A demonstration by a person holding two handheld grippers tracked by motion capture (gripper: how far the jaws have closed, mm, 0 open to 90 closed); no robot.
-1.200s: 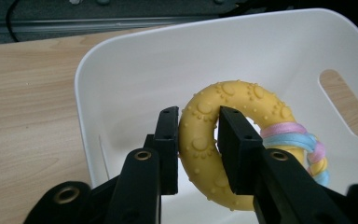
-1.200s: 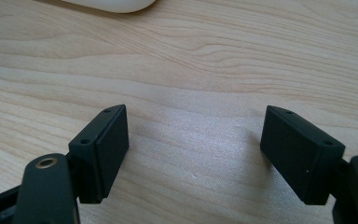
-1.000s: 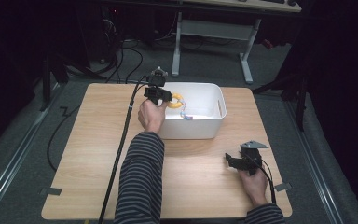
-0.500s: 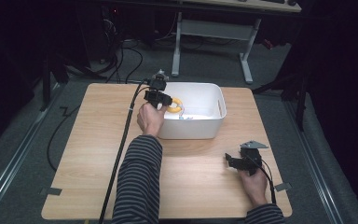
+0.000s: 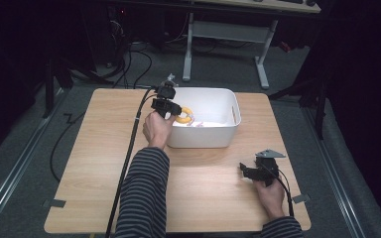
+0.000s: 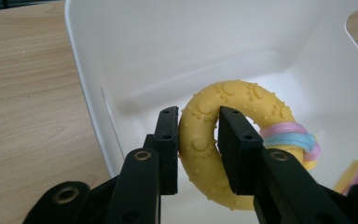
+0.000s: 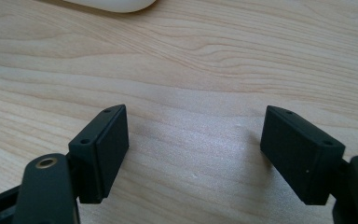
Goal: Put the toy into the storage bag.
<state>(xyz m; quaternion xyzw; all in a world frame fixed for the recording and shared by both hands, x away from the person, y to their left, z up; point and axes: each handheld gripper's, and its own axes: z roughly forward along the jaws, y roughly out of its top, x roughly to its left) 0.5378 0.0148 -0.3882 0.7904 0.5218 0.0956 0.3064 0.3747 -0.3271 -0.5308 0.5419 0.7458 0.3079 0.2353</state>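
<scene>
While the left claw (image 6: 196,149) grips the upright yellow ring (image 6: 223,140) over the bin (image 5: 228,134), the right claw (image 7: 193,158) gapes empty.

Your left tool (image 5: 174,110) holds a yellow ring (image 5: 184,115) over the white bin (image 5: 213,136); your right tool (image 5: 248,171) rests on the near-right surface (image 5: 89,148).

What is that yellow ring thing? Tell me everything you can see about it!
The yellow ring looks like soft rubber, covered in little bumps and paw-print shapes. A pastel rope of pink, blue and yellow strands wraps around one side. The left claw is shut on the ring, one jaw outside and one through its hole. It stands on edge inside the white bin, near the bin's left wall. In the high view it sits at the bin's left end.
</scene>
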